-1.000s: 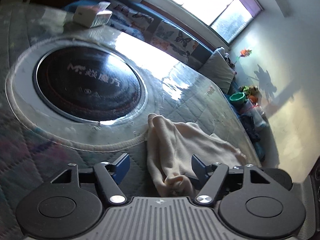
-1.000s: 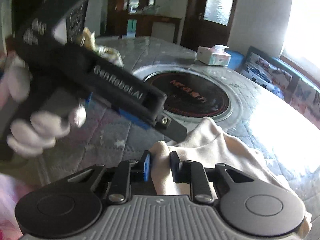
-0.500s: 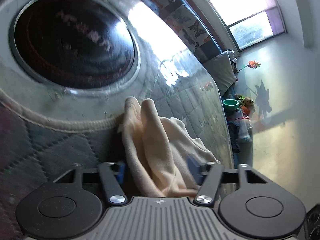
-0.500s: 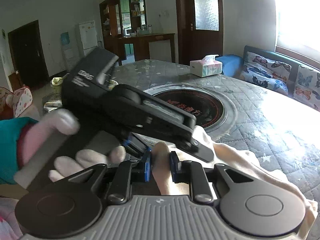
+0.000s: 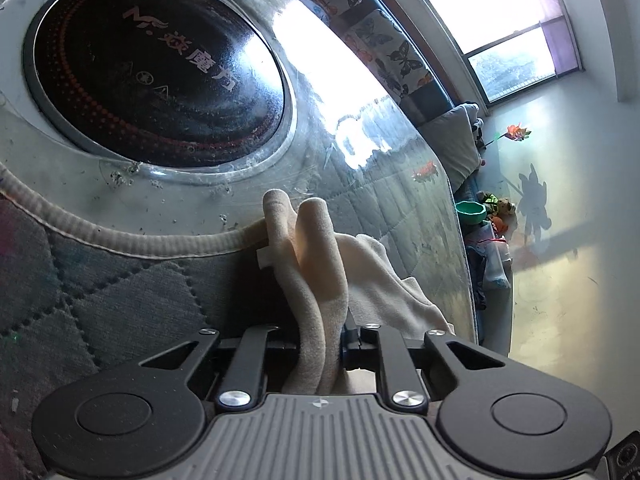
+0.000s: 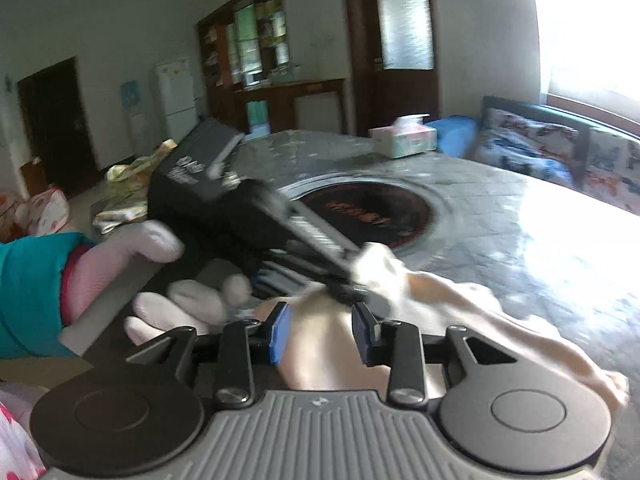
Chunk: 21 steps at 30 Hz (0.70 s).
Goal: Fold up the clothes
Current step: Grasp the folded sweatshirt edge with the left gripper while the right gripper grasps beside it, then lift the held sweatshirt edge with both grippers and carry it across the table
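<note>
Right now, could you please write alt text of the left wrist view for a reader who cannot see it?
The left hand-held gripper is shut on a bunched fold of a cream cloth that lies on a grey quilted table cover. Behind it a round black cooktop is set into the table, and a bright window shows at the upper right.

Left gripper (image 5: 320, 344) is clamped tight; right gripper (image 6: 322, 334) stands parted, gloved hand (image 6: 176, 304) nearby.

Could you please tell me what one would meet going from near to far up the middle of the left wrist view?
Left gripper, jaws shut on the cream garment → quilted table cover's piped edge → round black cooktop → butterfly-print cushions.
</note>
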Tool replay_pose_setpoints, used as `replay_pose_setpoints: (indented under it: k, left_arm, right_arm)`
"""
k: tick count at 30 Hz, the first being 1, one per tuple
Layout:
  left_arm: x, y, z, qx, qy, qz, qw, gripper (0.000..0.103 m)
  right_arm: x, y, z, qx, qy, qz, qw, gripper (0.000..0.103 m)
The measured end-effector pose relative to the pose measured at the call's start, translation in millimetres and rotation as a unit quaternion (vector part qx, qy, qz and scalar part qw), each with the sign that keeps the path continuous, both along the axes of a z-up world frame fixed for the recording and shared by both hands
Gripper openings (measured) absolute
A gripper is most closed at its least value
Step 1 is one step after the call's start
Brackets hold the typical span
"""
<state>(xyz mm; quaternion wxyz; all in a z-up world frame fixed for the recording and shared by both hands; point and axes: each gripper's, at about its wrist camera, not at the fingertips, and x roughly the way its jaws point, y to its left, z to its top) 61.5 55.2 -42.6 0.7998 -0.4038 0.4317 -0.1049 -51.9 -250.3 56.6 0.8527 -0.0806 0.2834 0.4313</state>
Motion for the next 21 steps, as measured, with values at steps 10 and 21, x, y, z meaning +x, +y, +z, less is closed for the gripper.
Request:
replay_pose_setpoints:
  k: [10, 21]
  left_arm:
    - [1, -7, 2, 0.015, -0.001, 0.002, 0.9999, 0.017]
    - [1, -12, 6, 0.036, -0.001, 0.005, 0.9994, 0.019]
  right_arm:
    - [43, -102, -21, 0.006, 0.024, -0.211, 0.977, 0.034]
    - [80, -150, -58, 0.053, 0.087, -0.28, 0.955, 0.043]
